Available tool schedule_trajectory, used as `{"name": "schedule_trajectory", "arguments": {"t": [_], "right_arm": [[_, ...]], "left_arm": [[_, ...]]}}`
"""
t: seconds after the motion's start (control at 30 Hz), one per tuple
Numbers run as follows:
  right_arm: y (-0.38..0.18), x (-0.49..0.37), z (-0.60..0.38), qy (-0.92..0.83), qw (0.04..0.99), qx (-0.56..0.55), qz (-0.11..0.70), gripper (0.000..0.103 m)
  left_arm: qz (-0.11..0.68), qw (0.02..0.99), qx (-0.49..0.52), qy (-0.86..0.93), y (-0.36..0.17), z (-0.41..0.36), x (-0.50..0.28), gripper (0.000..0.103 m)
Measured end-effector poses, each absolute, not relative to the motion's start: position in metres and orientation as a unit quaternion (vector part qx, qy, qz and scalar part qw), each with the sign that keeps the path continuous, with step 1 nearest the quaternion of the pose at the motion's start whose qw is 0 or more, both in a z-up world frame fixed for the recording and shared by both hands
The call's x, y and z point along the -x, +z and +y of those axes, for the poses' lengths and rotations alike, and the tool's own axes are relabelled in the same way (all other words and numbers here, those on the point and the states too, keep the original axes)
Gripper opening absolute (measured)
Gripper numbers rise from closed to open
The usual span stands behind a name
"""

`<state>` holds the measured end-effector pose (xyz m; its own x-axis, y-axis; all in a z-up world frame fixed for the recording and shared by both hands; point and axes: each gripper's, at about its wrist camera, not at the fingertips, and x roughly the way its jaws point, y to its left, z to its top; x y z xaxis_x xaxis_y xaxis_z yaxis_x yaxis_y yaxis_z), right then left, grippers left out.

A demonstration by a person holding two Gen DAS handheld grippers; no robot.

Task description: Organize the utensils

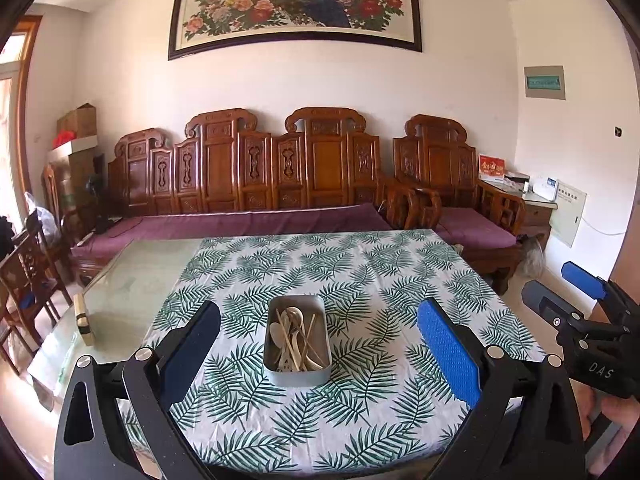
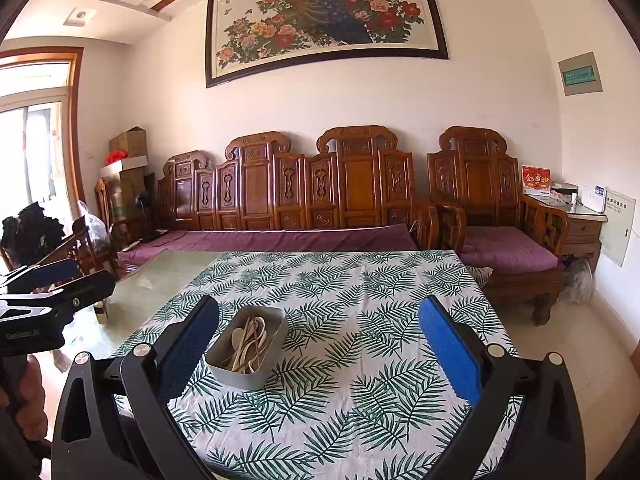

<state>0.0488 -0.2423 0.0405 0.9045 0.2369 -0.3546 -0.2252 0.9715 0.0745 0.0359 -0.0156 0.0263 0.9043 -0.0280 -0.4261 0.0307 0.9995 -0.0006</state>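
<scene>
Right, both tools hang above the near edge of the leaf-print tablecloth [image 1: 372, 280], nothing gripped. The left gripper [image 1: 318, 344] has its jaws spread wide, and the right gripper [image 2: 318, 346] is just as wide. Between them sits the metal tin [image 1: 297, 372], out in the middle of the cloth, with pale spoons [image 1: 276, 334] and thin wooden chopsticks [image 1: 310, 338] jumbled and crossing inside. These look light and rigid, the spoons probably smooth and slippery, the sticks apt to roll. The best hold is likely a handle end leaning free near the tin's rim, pinched across its width. The tin itself seems light and may slide.
</scene>
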Motion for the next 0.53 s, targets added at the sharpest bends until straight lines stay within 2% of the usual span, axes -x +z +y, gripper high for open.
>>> {"name": "schedule_trajectory", "arguments": {"t": [0.53], "right_arm": [[0.0398, -0.0489, -0.2405, 0.119, 0.975, -0.017, 0.184, 0.101]], "left_arm": [[0.219, 0.976, -0.003, -0.015, 0.0298, -0.0173, -0.036, 0.095]]}}
